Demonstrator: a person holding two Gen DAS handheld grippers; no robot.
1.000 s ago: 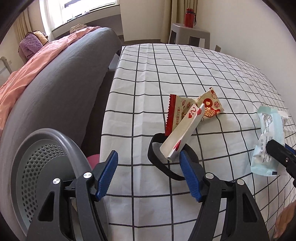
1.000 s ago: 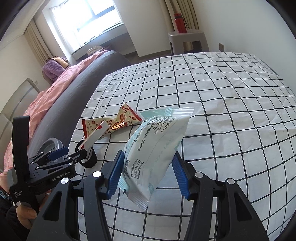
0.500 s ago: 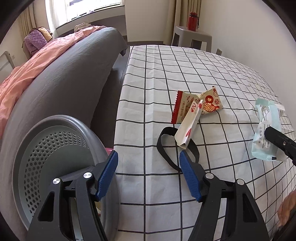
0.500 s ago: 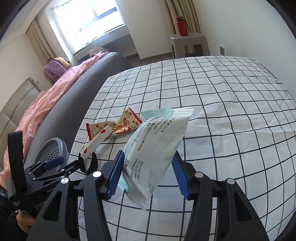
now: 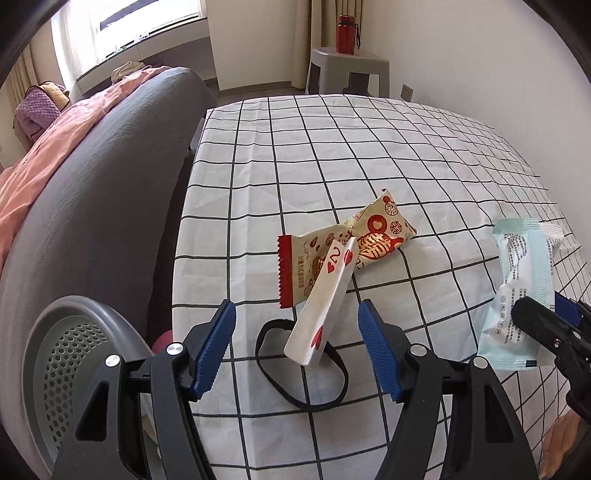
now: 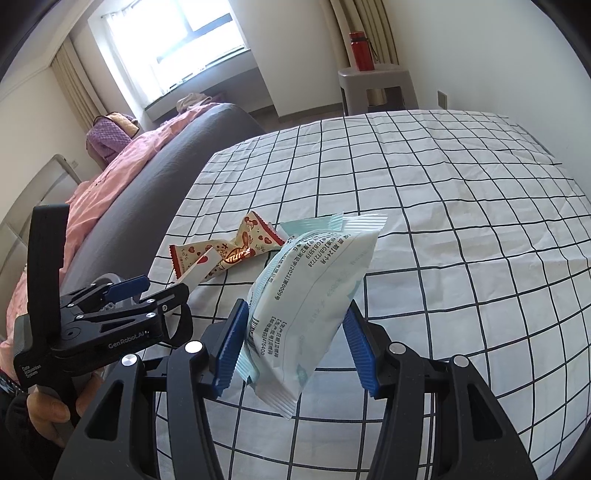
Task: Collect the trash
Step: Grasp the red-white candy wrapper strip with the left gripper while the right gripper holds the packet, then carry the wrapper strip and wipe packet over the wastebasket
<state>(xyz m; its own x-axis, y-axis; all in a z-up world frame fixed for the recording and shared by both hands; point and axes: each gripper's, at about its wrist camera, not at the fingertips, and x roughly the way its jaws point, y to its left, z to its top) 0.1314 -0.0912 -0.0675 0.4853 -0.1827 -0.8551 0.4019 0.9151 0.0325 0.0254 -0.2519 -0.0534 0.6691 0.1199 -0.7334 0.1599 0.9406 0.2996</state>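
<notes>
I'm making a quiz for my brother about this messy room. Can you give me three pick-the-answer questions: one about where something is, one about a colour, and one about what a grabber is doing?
1. Where does the red metal bottle stand?
A) on the checked tablecloth
B) on the grey plastic stool
C) on the pink blanket

2. What colour are the ribbed fingers of the left gripper?
A) blue
B) yellow
C) green

3. What is the right gripper doing?
A) hanging open with nothing in it
B) gripping the pale blue plastic packet
C) gripping a spoon

Answers:
1 B, the bottle stands on top of the stool past the far end of the table.
2 A, both ribbed pads are blue.
3 B, the packet sits pinched between its fingers, clear of the cloth.
</notes>
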